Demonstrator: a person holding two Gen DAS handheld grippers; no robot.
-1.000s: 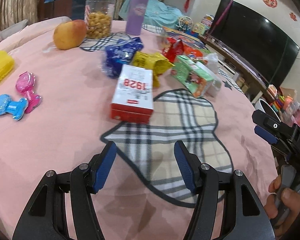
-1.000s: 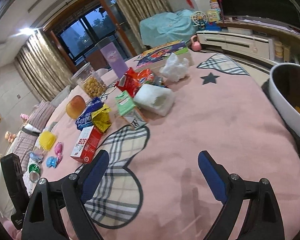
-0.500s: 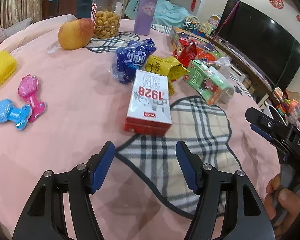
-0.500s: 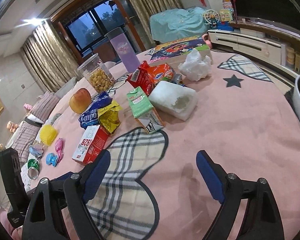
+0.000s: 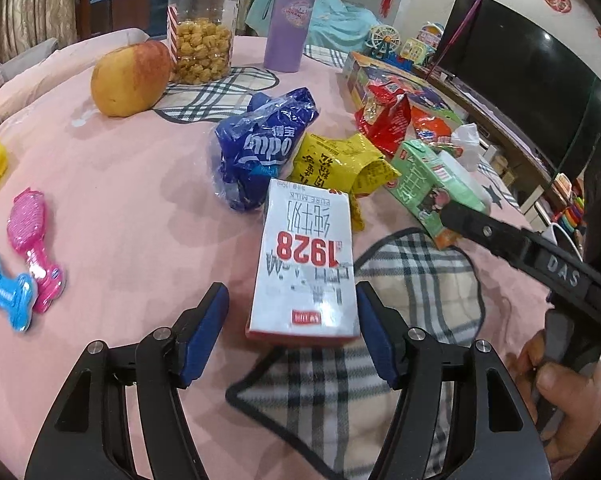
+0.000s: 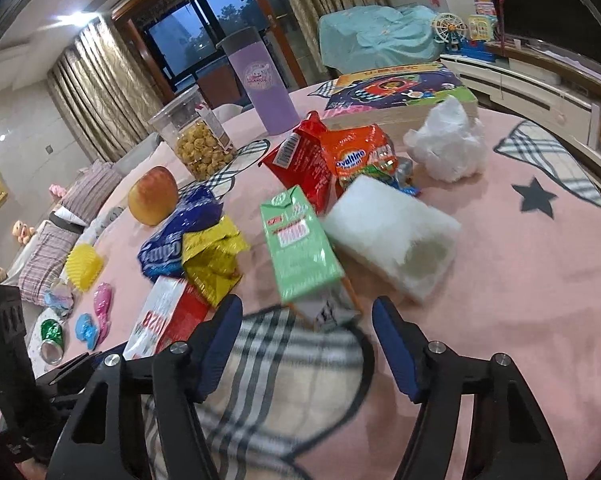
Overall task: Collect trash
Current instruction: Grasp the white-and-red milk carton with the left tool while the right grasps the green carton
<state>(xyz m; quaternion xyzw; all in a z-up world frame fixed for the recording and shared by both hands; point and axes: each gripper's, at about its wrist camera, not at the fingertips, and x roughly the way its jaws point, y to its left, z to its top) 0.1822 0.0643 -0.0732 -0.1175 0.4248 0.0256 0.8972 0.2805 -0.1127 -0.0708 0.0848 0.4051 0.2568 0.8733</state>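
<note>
The red-and-white milk carton (image 5: 306,264), marked "1928", lies flat on the pink tablecloth (image 5: 132,208), its near end at the edge of a plaid patch (image 5: 416,280). The left gripper (image 5: 292,330) is level with the cloth and points along the carton. Its jaws stand apart, one on each side of the carton's near end; the right pad (image 5: 374,332) lies at the carton's edge, the left pad (image 5: 206,330) is clear of it. Contact cannot be confirmed.

The green carton (image 6: 300,248) lies beside a white foam block (image 6: 392,236). The right gripper (image 6: 306,344) is angled down toward the green carton's near end, jaws spread wide, holding nothing. A hand (image 5: 556,396) grips its handle.

Behind the milk carton lie a blue wrapper (image 5: 260,148) and a yellow wrapper (image 5: 340,164), touching. Further back are a red packet (image 6: 300,160), an apple (image 5: 130,76), a popcorn jar (image 5: 202,32) and a purple tumbler (image 5: 290,16).
</note>
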